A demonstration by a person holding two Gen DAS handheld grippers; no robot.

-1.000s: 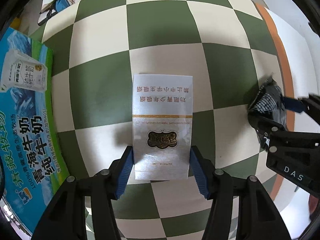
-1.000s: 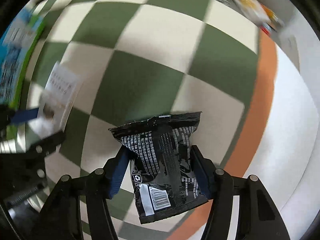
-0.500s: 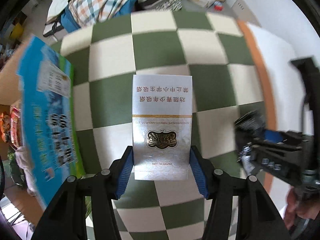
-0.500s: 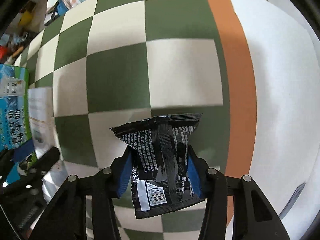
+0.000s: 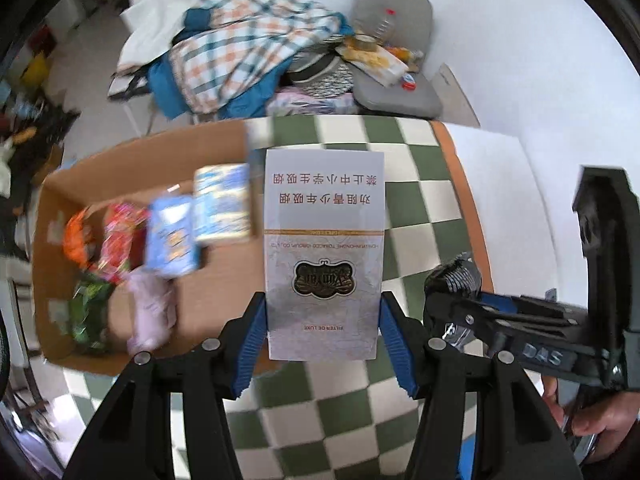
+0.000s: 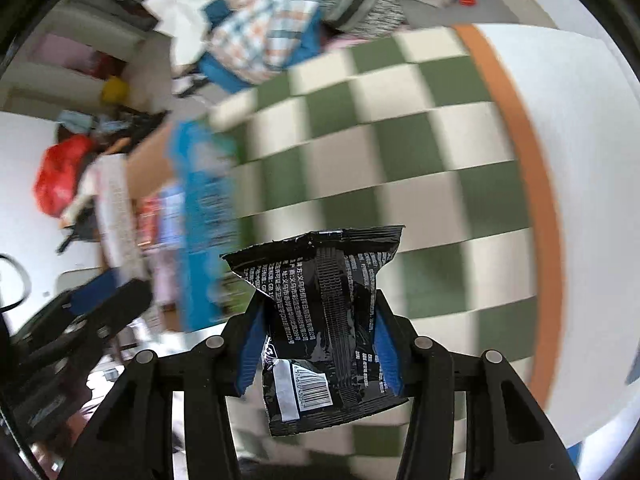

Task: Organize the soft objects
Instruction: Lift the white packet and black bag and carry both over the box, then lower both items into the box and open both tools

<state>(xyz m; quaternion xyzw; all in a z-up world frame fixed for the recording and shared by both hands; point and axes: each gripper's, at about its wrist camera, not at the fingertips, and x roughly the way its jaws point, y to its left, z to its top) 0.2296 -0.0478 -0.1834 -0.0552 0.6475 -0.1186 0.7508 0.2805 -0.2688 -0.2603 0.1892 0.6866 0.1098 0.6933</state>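
My left gripper (image 5: 322,344) is shut on a silver-white pack (image 5: 323,240) with Chinese print and a gold emblem, held high above the checkered mat beside the open cardboard box (image 5: 224,280). My right gripper (image 6: 318,354) is shut on a black snack packet (image 6: 320,312) with white print and a barcode. It also shows at the right of the left wrist view (image 5: 456,280). The left gripper shows blurred at the lower left of the right wrist view (image 6: 92,304).
The cardboard box holds blue-white milk cartons (image 5: 222,204), a red packet (image 5: 120,236), a green packet (image 5: 88,308) and a pale pouch (image 5: 150,308). A green-and-cream checkered mat (image 5: 416,208) with an orange border lies below. A pile of plaid clothes (image 5: 248,48) and grey cushions (image 5: 392,92) lie beyond.
Both grippers have lifted up from the mat with their packs held. The view has swung towards the cardboard box, whose inside now shows.
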